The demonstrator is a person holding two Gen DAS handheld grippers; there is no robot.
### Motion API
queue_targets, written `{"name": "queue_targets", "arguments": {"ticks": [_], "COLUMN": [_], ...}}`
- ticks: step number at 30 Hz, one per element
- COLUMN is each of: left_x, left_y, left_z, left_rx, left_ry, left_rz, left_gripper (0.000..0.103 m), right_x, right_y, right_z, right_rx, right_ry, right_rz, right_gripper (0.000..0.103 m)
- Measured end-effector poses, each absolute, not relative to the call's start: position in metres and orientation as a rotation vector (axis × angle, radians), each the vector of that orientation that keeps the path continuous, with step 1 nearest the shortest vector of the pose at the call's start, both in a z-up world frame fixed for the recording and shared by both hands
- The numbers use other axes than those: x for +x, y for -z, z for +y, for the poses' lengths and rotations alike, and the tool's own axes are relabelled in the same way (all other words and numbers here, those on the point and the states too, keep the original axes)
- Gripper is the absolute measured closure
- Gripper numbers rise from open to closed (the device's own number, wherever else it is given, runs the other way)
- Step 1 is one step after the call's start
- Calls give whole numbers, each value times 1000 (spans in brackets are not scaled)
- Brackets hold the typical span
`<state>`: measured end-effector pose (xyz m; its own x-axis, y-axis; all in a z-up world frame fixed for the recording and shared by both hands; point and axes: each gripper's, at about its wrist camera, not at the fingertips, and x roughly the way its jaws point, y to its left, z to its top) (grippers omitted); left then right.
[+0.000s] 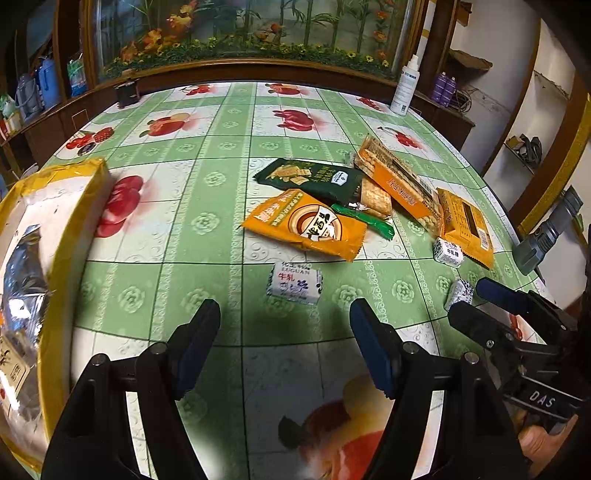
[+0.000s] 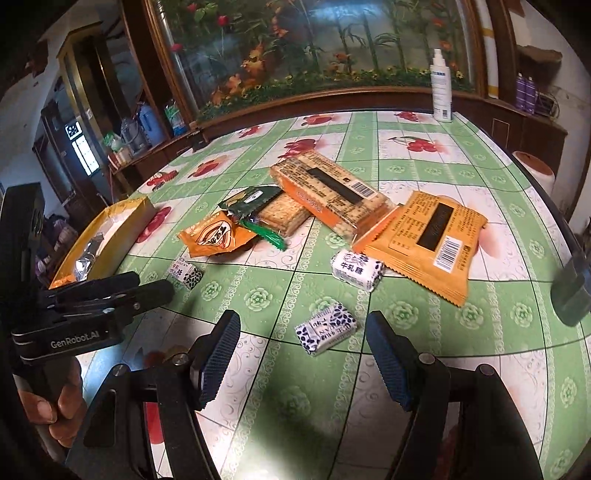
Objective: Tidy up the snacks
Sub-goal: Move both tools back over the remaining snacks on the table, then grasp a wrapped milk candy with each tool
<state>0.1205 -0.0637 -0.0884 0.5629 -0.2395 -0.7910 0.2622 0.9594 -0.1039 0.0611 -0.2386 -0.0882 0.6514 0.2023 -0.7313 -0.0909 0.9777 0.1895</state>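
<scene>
the right wrist view shows the printed backs and barcodes of the long cracker sleeve (image 2: pixel 328 192) and the flat orange packet (image 2: pixel 424 240), and it takes in the whole yellow-rimmed box (image 2: pixel 110 229) at the table's left with something foil-wrapped inside; the left wrist view shows only the near end of that box (image 1: pixel 55 206) but gives the face of the orange snack bag (image 1: pixel 310 225) and the dark green cracker pack (image 1: pixel 314 177) lying partly over it. three small white milk candies lie in front of the pile: one (image 1: pixel 295 282) just ahead of the left gripper (image 1: pixel 284 325), one (image 2: pixel 327 326) just ahead of the right gripper (image 2: pixel 303 343), and one (image 2: pixel 356 269) touching the orange packet's edge. everything rests on a green checked tablecloth (image 1: pixel 177 236) printed with fruit, backed by a glass-fronted panel of artificial flowers (image 1: pixel 240 33), with a white spray bottle (image 2: pixel 441 86) at the far edge (shelves and bottles stand off to the sides). both grippers have their fingers spread wide, holding nothing and touching nothing.
</scene>
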Motion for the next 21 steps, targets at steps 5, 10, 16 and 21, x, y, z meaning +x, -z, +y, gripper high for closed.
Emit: {"name": "queue_targets", "arguments": {"ticks": [5,10,16,21], "left_x": [130,135,131,123], "left_y": [94,100,99,98], "left_z": [-73,-76,-74,-59], "left_rx": [44,65,91,25], "left_ry": [282,255,241,263], "left_rz": [919,917,904,918], "left_gripper": [31,37,71,73], "right_x": [71,78,78,72], "right_y": [93,98,98,94], "right_z": [-239,-235,-225,-230], "right_rx": [136,115,38,64], "right_ry": [-167,-170,-137,-141], "right_rz": [877,916,926,895], "right_gripper": [31,40,67,68]}}
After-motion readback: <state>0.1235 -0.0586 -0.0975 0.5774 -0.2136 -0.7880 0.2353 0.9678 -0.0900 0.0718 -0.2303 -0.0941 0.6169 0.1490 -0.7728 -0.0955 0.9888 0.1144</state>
